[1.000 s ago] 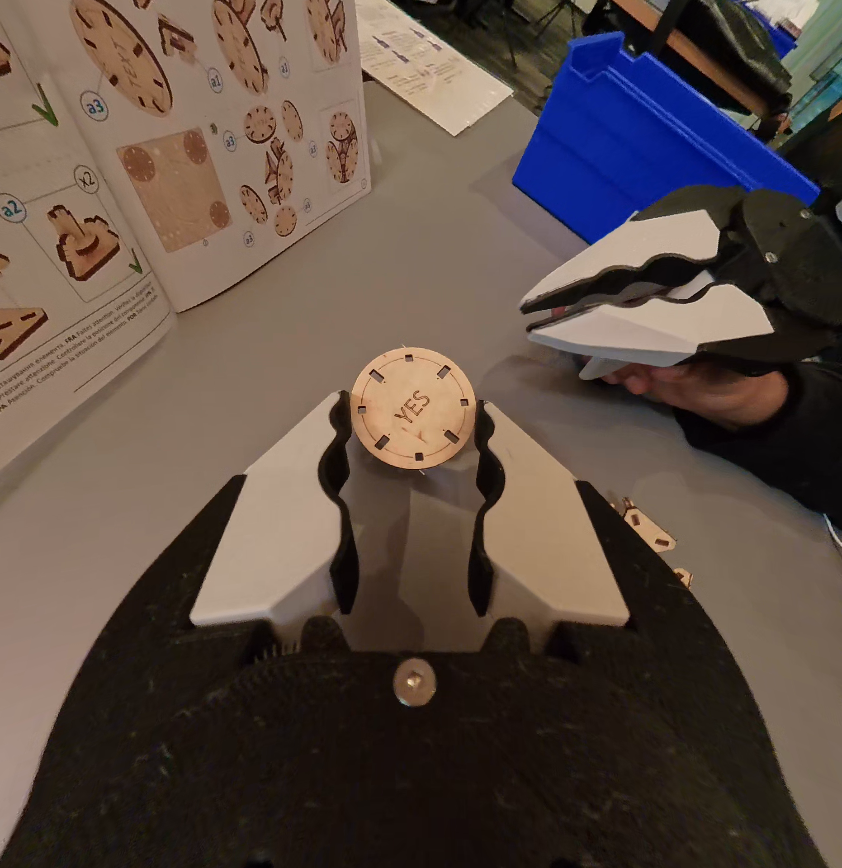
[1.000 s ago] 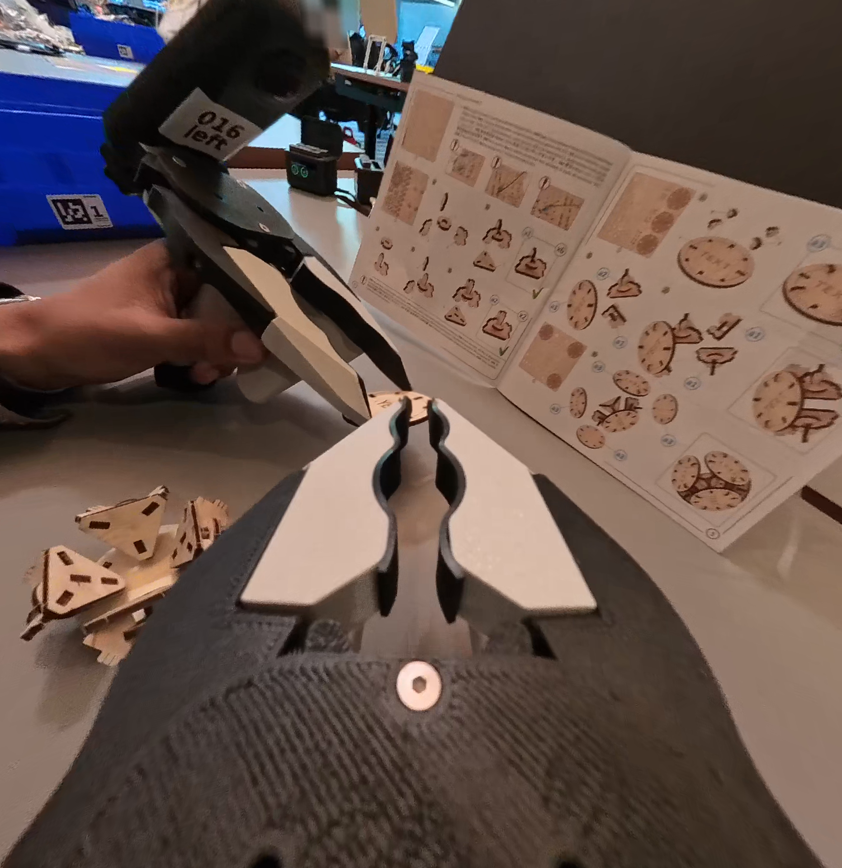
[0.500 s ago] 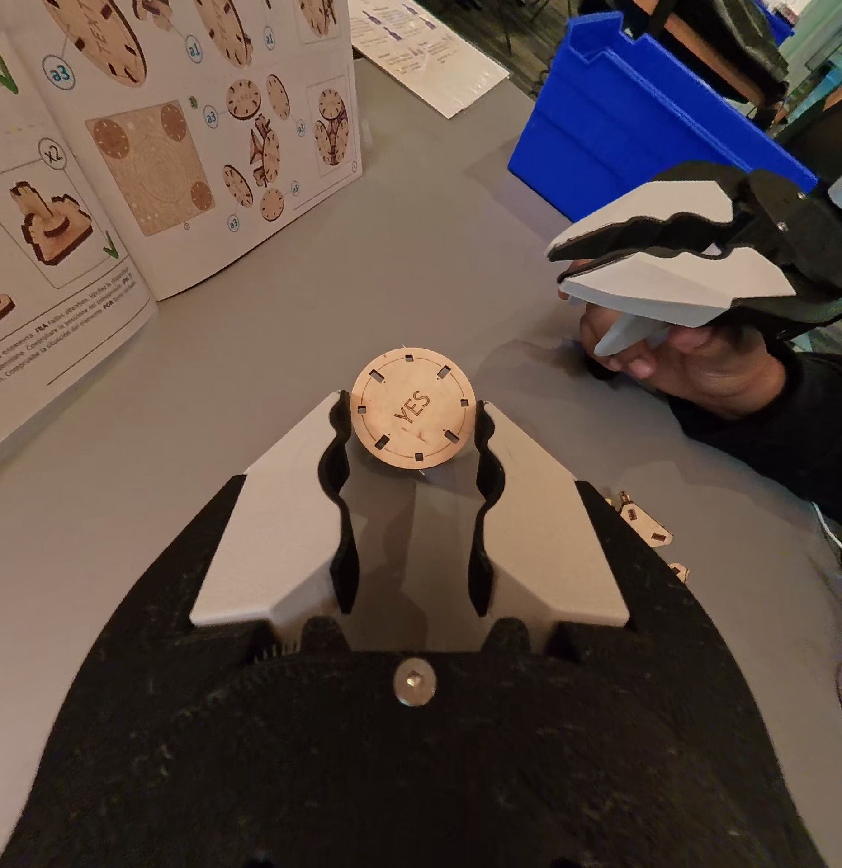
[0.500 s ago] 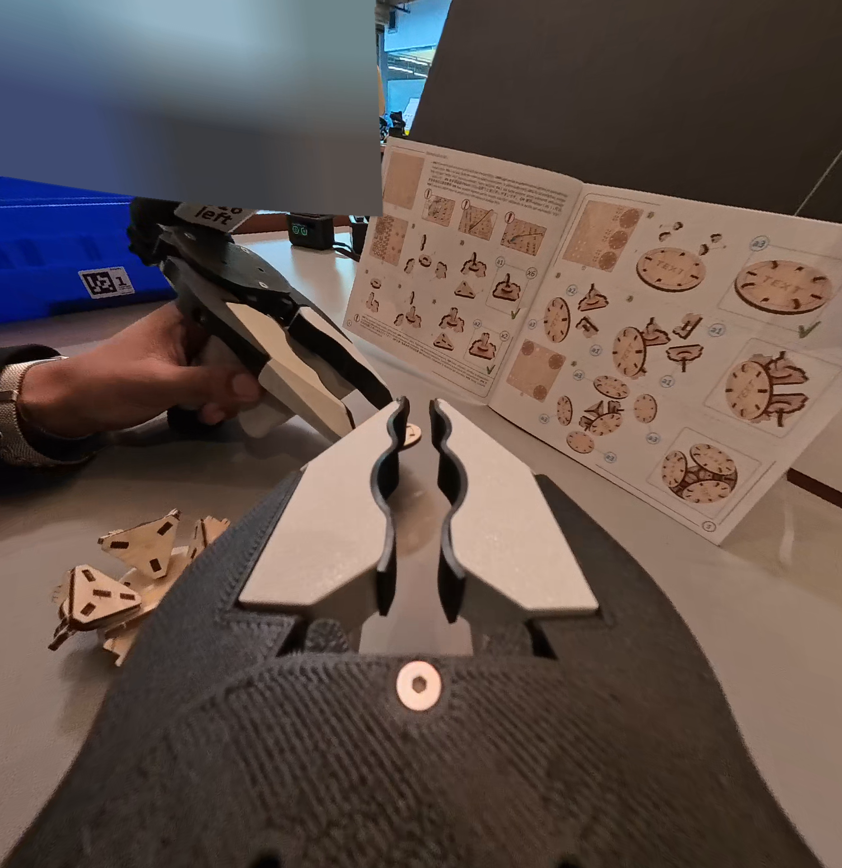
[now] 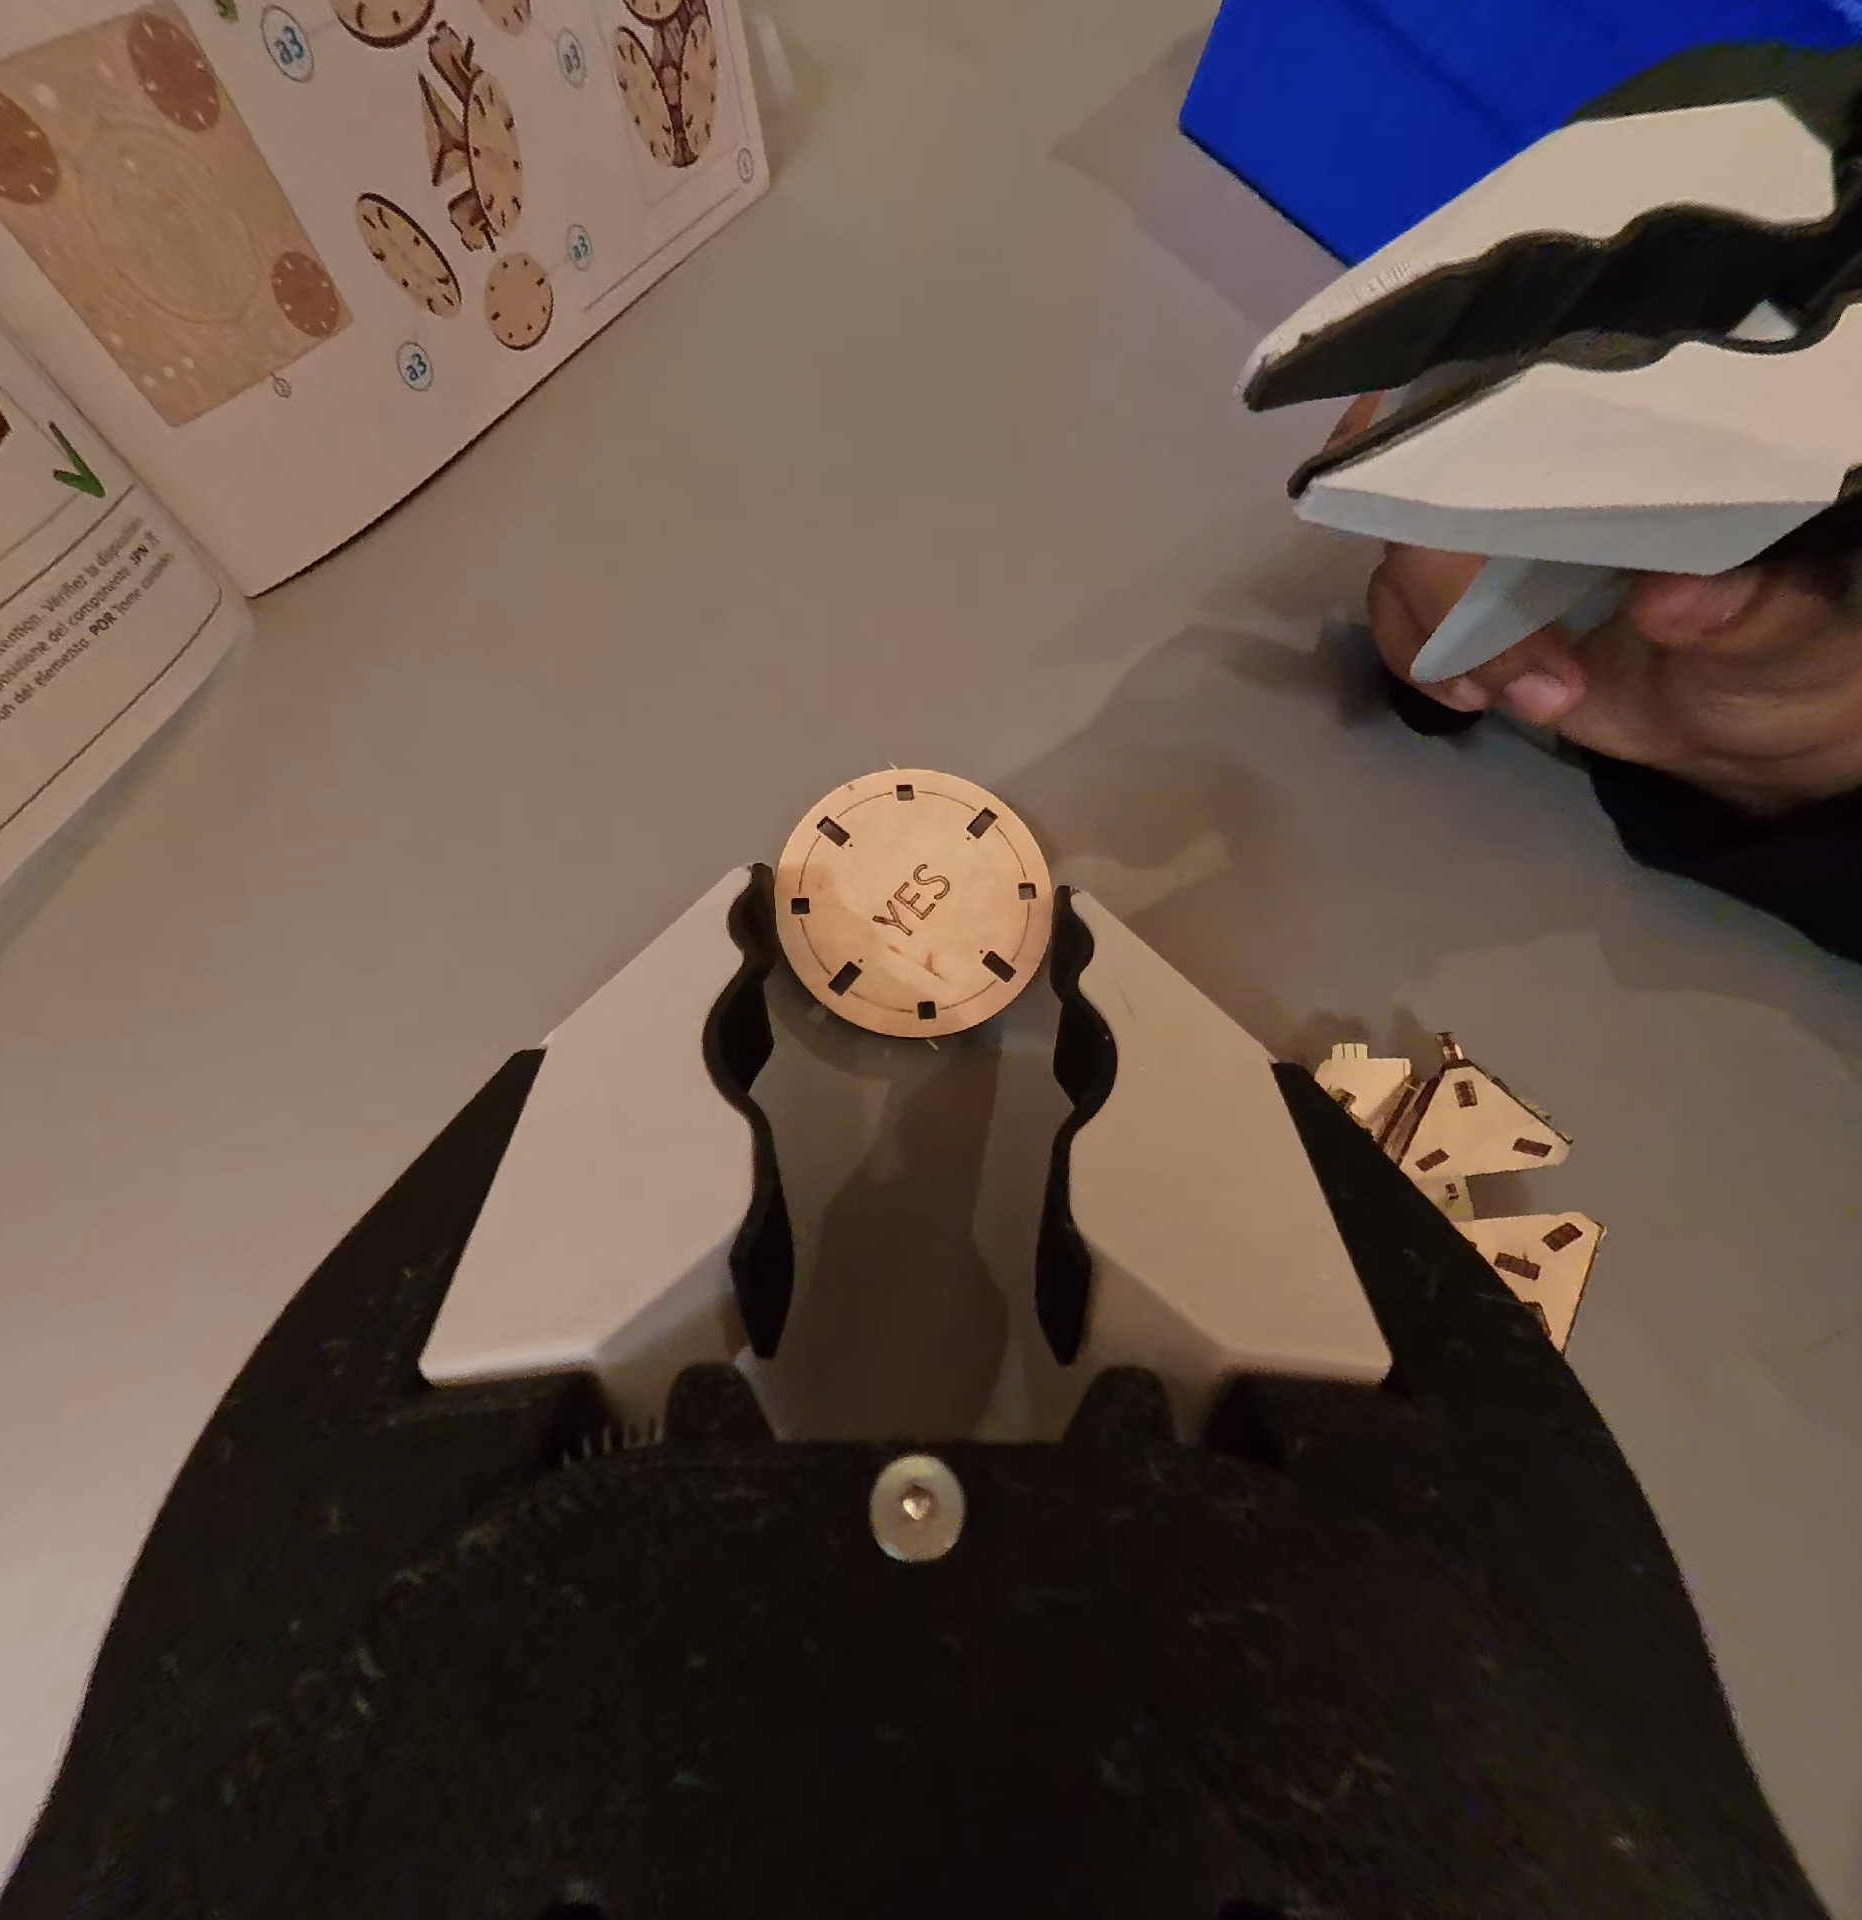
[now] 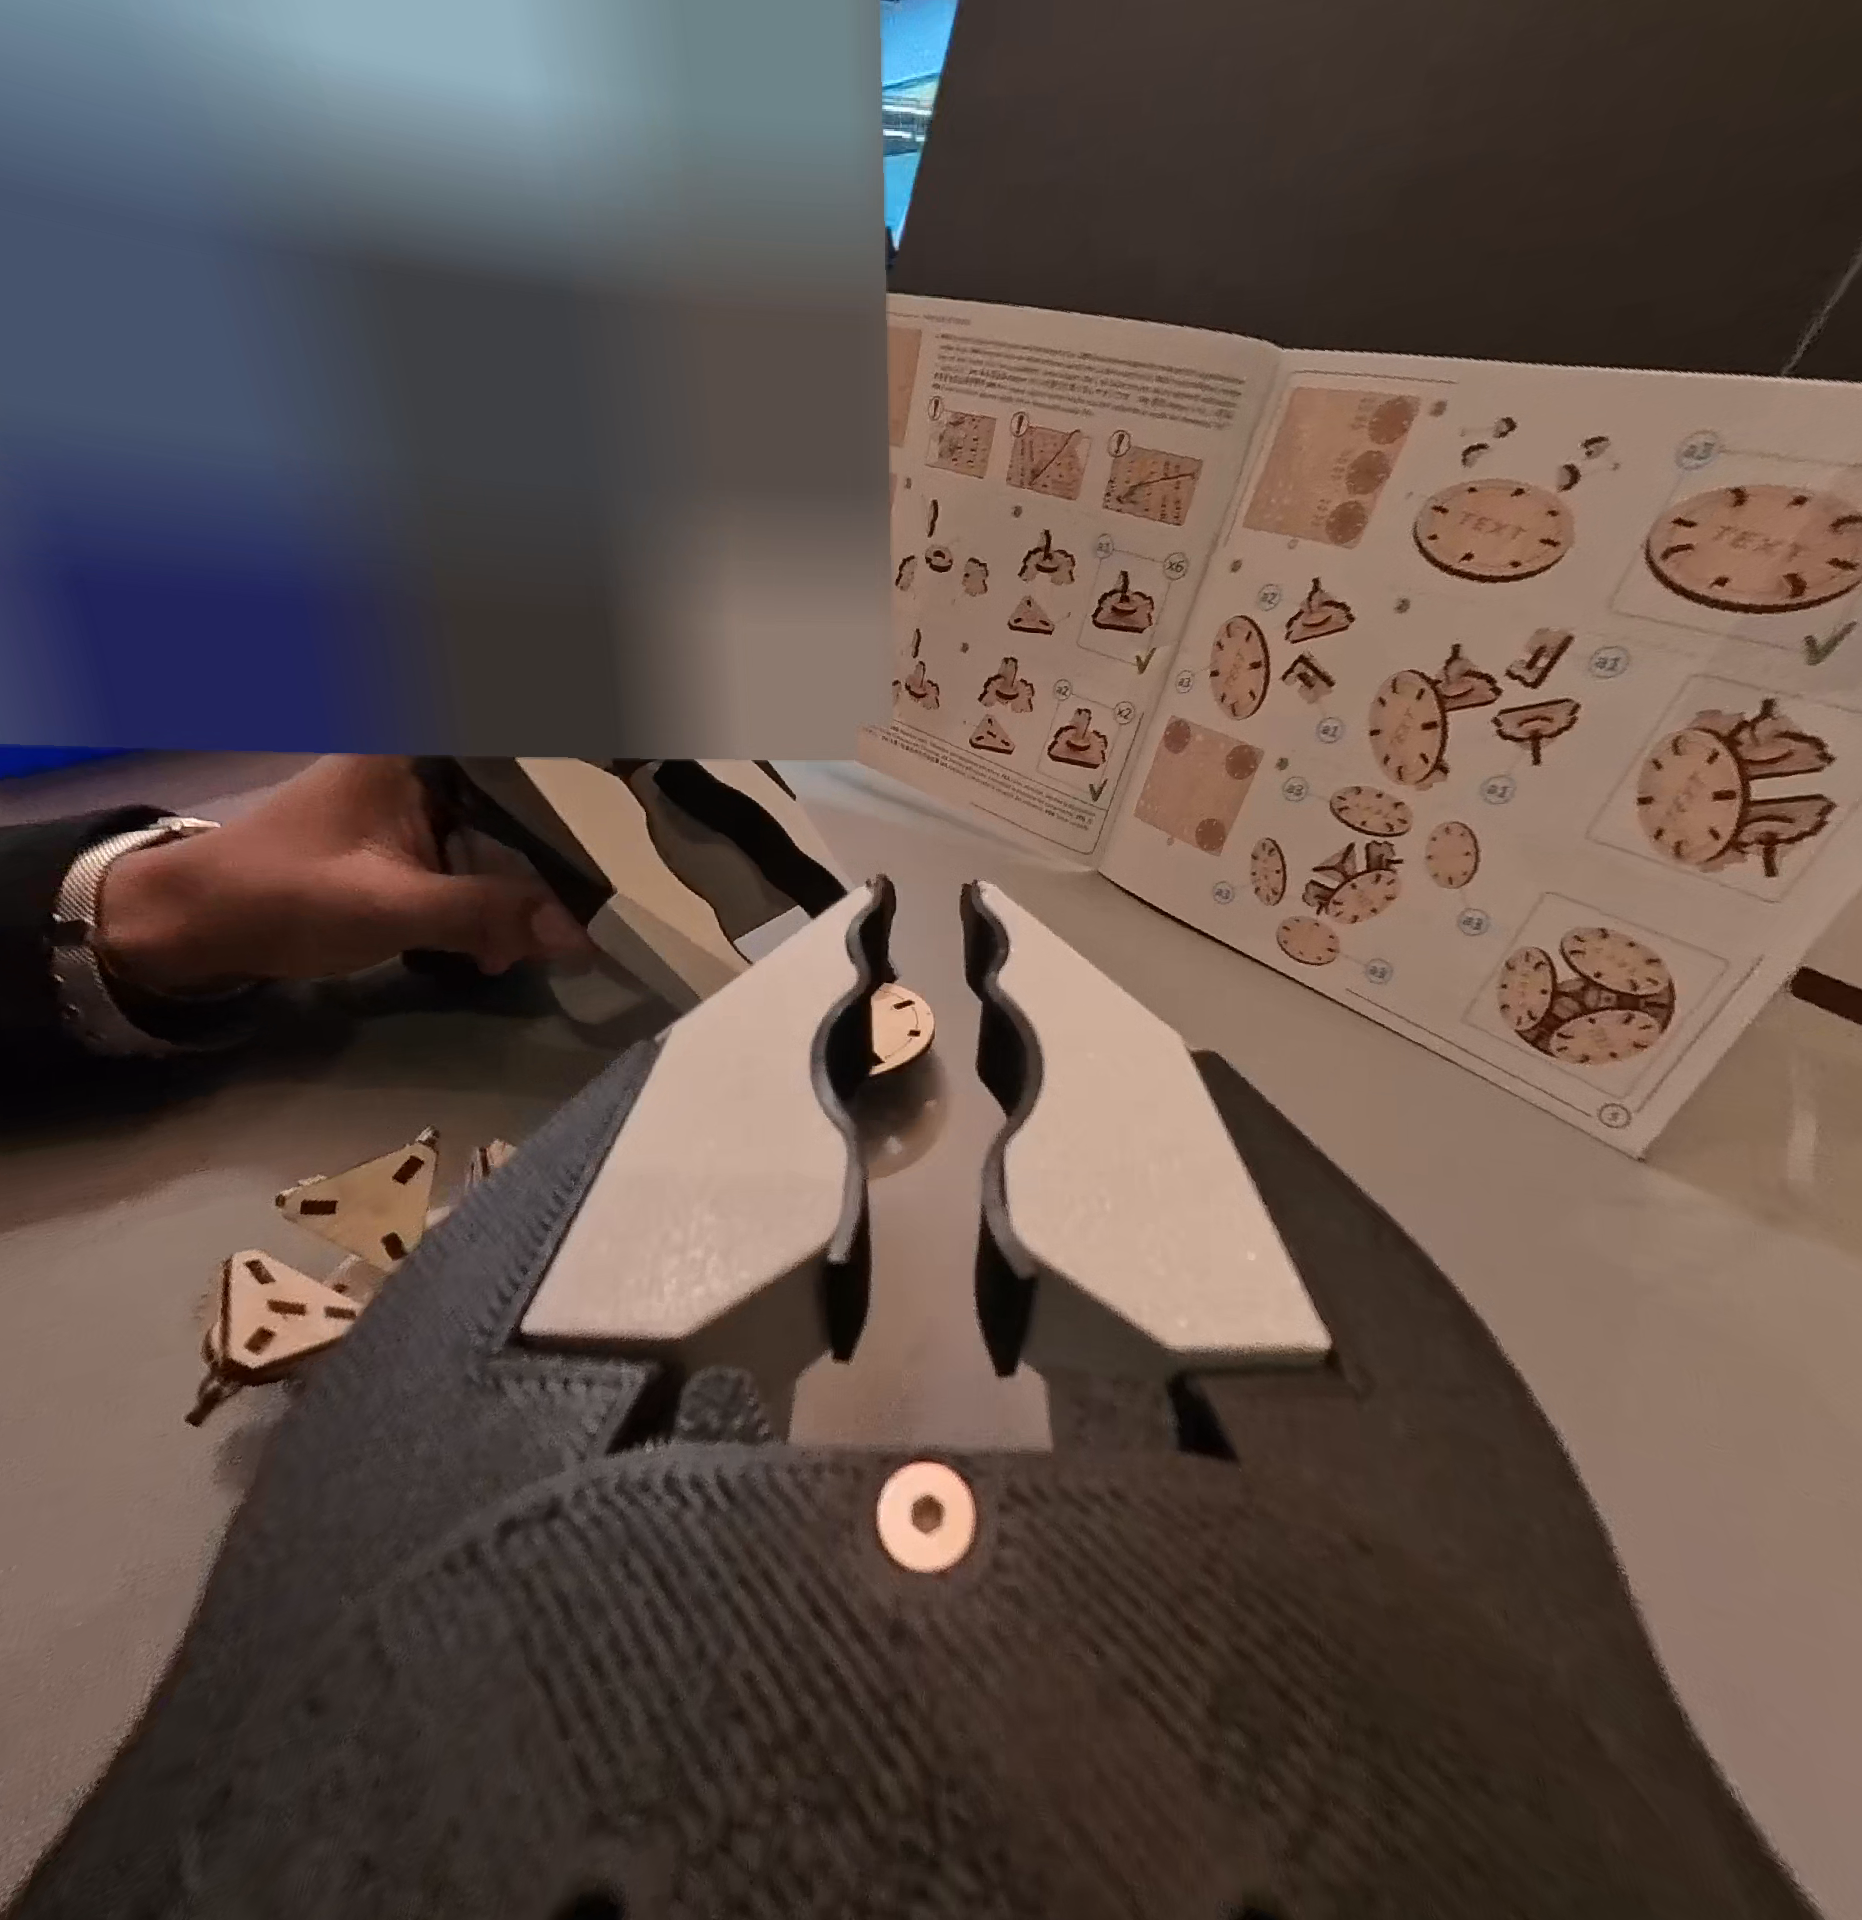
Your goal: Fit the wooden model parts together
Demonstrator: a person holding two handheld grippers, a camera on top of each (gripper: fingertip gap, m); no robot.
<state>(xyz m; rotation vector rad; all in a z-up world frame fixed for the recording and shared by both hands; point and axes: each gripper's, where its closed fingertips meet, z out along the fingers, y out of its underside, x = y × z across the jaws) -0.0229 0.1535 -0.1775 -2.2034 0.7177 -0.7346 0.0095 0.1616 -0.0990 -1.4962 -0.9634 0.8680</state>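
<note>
Left gripper (image 5: 911,894): clenched on a round wooden disc (image 5: 911,902); the black pad of each finger presses against the disc's rim, one on either side, and the disc is held flat above the grey table (image 5: 698,582).
Wooden disc: light plywood, small rectangular slots around its edge and engraved lettering in the middle; it sits at the very tips of the left gripper's fingers, with its far half sticking out beyond them.
Right gripper (image 6: 927,899): released, the fingers parted by a narrow gap with nothing between the pads; in its own view the disc shows lower down through that gap, behind the fingers.
Right gripper seen from the left: up and to the right of the disc, well apart from it, fingertips pointing left, with the person's hand (image 5: 1675,665) under it.
Wooden triangle pieces (image 5: 1467,1132): a small heap of slotted plywood parts on the table just right of the left gripper's right finger.
Instruction booklet (image 6: 1426,675): open and propped up, ahead and to the right of the right gripper, and ahead-left of the left gripper.
Blue bin (image 5: 1426,114): far ahead-right of the left gripper, behind the right gripper.
</note>
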